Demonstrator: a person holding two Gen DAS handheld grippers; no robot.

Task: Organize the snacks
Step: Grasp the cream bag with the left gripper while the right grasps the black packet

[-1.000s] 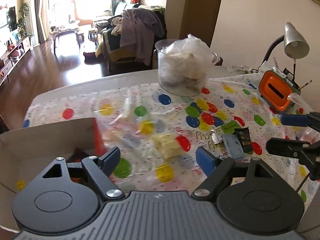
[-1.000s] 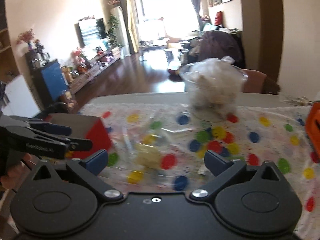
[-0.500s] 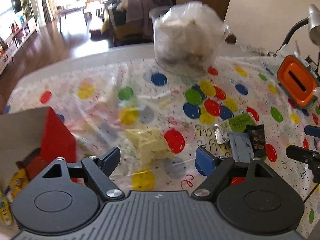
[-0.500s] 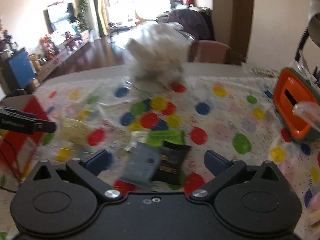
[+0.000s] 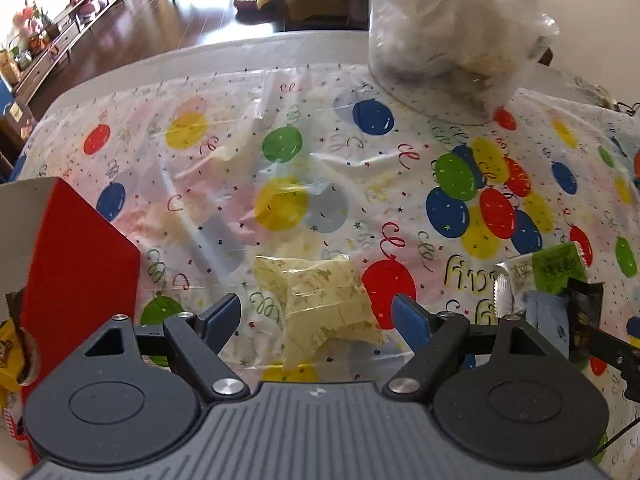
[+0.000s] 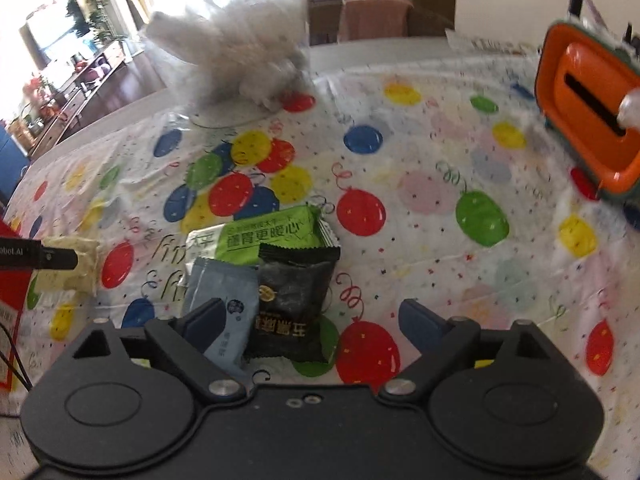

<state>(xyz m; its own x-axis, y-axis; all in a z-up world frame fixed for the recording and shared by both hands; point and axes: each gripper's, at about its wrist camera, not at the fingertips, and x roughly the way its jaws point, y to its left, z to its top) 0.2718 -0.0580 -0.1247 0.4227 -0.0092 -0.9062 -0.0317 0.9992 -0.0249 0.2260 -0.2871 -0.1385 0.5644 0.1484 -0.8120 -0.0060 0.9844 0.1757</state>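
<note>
My left gripper (image 5: 318, 314) is open, low over the table, with a pale yellow snack packet (image 5: 324, 306) lying between its fingers, not gripped. My right gripper (image 6: 312, 322) is open above a black snack packet (image 6: 294, 302) and a grey-blue packet (image 6: 224, 304); a green packet (image 6: 268, 236) lies just beyond them. The same three packets show at the right in the left wrist view (image 5: 556, 292). The yellow packet also shows at the left in the right wrist view (image 6: 70, 266), beside the left gripper's finger (image 6: 40, 256).
A red and white cardboard box (image 5: 76, 256) with snacks inside stands at the left. A clear tub of white wrapped items (image 5: 448, 28) stands at the back. An orange holder (image 6: 588, 116) sits at the right. A balloon-print tablecloth (image 6: 440, 200) covers the table.
Both grippers have moved forward and down toward the table. The left now straddles the yellow packet; the right has swung rightwards and now hangs over the black and grey-blue packets.
</note>
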